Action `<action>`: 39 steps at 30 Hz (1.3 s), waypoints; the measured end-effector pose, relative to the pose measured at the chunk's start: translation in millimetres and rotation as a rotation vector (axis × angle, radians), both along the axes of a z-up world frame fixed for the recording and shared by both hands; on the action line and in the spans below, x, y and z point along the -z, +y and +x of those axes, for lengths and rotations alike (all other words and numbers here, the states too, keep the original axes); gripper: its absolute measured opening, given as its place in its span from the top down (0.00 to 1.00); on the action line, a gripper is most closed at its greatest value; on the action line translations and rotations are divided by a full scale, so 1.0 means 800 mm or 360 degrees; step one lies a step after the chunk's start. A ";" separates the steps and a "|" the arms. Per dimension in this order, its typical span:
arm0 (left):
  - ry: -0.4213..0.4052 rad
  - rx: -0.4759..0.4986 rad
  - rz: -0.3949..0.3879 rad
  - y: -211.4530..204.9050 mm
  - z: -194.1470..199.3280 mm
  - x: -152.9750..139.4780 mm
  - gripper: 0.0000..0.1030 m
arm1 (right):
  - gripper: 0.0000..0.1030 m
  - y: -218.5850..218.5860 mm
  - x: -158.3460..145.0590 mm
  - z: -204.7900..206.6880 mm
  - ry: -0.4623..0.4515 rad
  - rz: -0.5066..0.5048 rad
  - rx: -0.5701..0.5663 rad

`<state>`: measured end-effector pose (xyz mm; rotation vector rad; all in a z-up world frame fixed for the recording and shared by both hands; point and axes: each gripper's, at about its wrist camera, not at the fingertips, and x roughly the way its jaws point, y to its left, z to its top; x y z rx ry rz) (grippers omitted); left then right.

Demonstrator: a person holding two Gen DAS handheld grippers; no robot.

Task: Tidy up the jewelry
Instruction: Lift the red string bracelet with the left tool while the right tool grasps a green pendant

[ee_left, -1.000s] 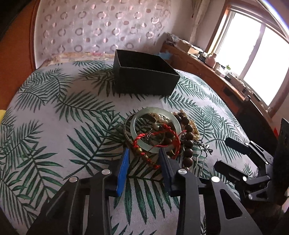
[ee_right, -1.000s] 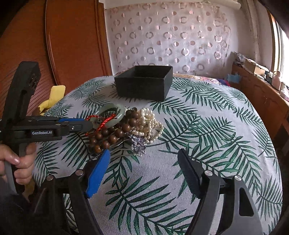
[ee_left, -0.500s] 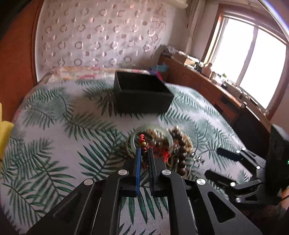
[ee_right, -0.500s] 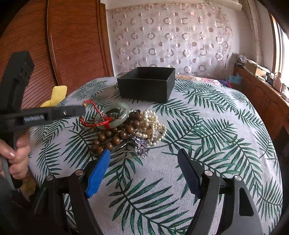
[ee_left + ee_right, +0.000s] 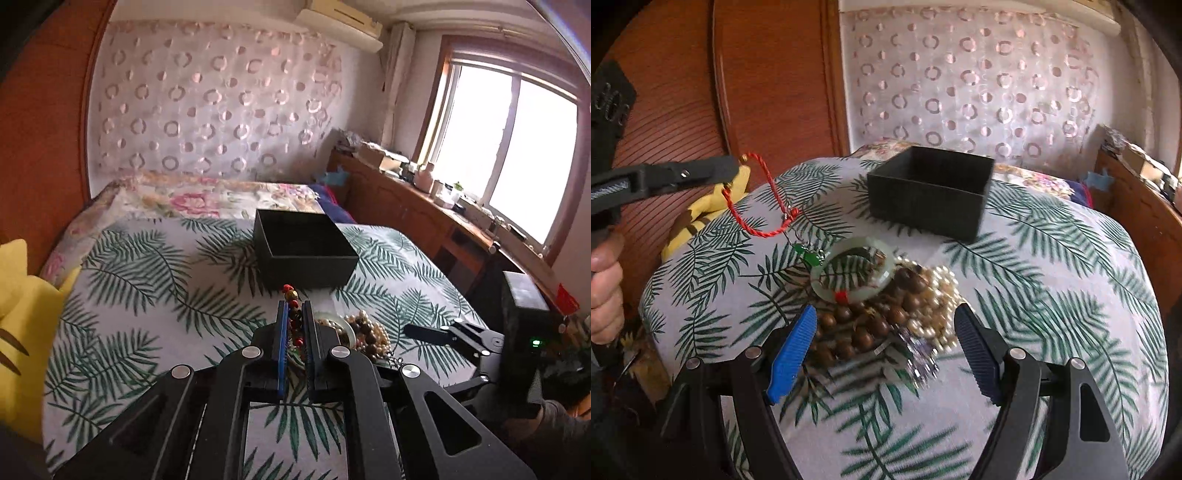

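Observation:
My left gripper [image 5: 294,308] is shut on a red cord necklace [image 5: 293,314]. In the right wrist view that gripper [image 5: 733,170] holds the red cord [image 5: 753,225] up in the air, and a green pendant [image 5: 809,255] dangles low, beside the pale jade bangle [image 5: 853,267]. The bangle rests on a heap with brown wooden beads [image 5: 857,328] and pearls [image 5: 934,295] on the leaf-print cloth. Beyond the heap stands an open black box [image 5: 929,192]. My right gripper [image 5: 886,350] is open, just above the near side of the heap, with nothing between its pads.
The leaf-print cloth [image 5: 1052,280] covers a rounded table whose edges drop off left and right. A yellow cushion [image 5: 26,314] lies to the left. A floral bed [image 5: 207,199] lies behind the box, and a wooden cabinet with clutter [image 5: 424,206] runs under the window.
My left gripper closed on the red cord necklace and rose, pulling it up off the heap; the green pendant now hangs free. My right gripper moved closer to the heap, staying open.

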<state>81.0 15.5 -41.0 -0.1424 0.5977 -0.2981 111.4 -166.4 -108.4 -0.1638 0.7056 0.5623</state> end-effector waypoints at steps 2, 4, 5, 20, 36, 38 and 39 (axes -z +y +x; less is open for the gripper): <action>-0.0019 -0.0011 0.0002 0.005 -0.002 -0.005 0.94 | 0.16 0.012 0.000 0.008 0.0008 -0.0020 -0.0037; -0.0034 -0.0023 0.0000 0.011 -0.003 -0.010 0.94 | 0.14 0.022 -0.001 0.015 0.0010 -0.0038 -0.0074; -0.0042 -0.0032 -0.0001 0.014 -0.004 -0.012 0.94 | 0.14 0.025 -0.002 0.018 0.0007 -0.0050 -0.0082; 0.0142 -0.0041 0.0041 0.059 0.012 0.021 0.94 | 0.14 0.067 0.004 0.037 0.0033 -0.0156 -0.0205; 0.0369 -0.0224 0.0112 0.114 0.006 0.099 0.94 | 0.48 0.142 0.006 0.028 0.0162 -0.0129 -0.0488; 0.0371 -0.0224 0.0115 0.116 0.005 0.101 0.94 | 0.56 0.155 0.009 0.038 0.0213 -0.0116 -0.0490; 0.0371 -0.0222 0.0113 0.117 0.005 0.101 0.94 | 0.58 0.159 0.010 0.041 0.0227 -0.0112 -0.0487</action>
